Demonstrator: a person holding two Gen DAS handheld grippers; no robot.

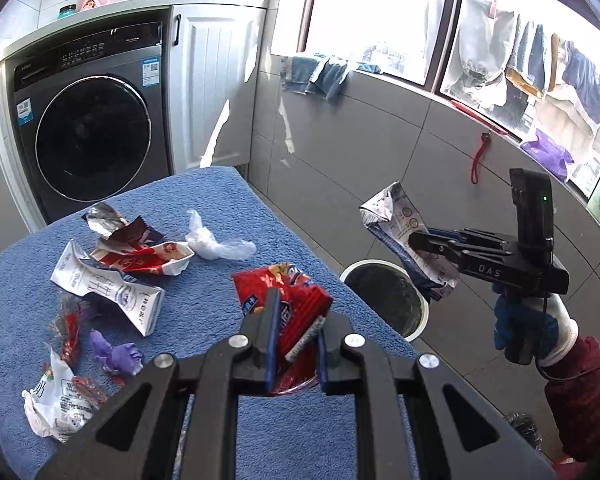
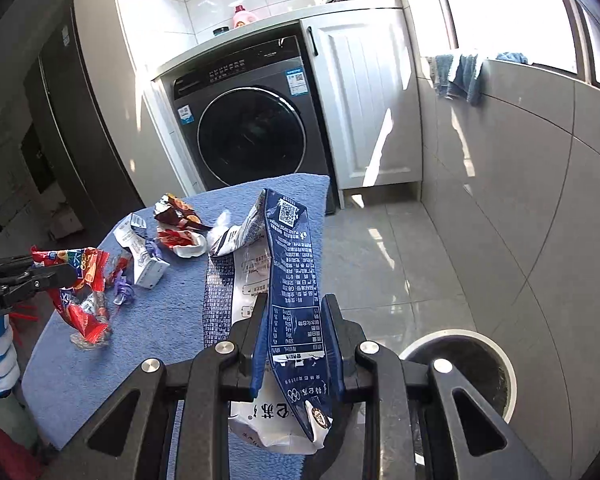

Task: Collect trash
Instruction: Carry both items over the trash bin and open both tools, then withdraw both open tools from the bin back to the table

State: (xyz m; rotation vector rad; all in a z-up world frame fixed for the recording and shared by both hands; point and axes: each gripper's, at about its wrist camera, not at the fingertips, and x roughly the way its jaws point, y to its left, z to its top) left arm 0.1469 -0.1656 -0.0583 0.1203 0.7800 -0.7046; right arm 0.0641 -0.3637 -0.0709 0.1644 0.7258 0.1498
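My left gripper (image 1: 296,320) is shut on a red snack wrapper (image 1: 288,300) above the blue-covered table (image 1: 204,196); the wrapper also shows in the right wrist view (image 2: 80,280). My right gripper (image 2: 296,320) is shut on a flattened blue-and-white milk carton (image 2: 292,272), held off the table's right edge, above and beside the white bin (image 2: 480,376). In the left wrist view the carton (image 1: 396,224) hangs over the bin (image 1: 384,296). Several crumpled wrappers, a white carton (image 1: 108,284), a clear plastic bag (image 1: 216,240) and purple scraps (image 1: 116,354) lie on the table.
A dark washing machine (image 1: 88,128) and white cabinet (image 1: 216,88) stand behind the table. A grey tiled wall (image 1: 380,160) with windowsill runs along the right. Blue cloths (image 1: 316,74) hang over the sill.
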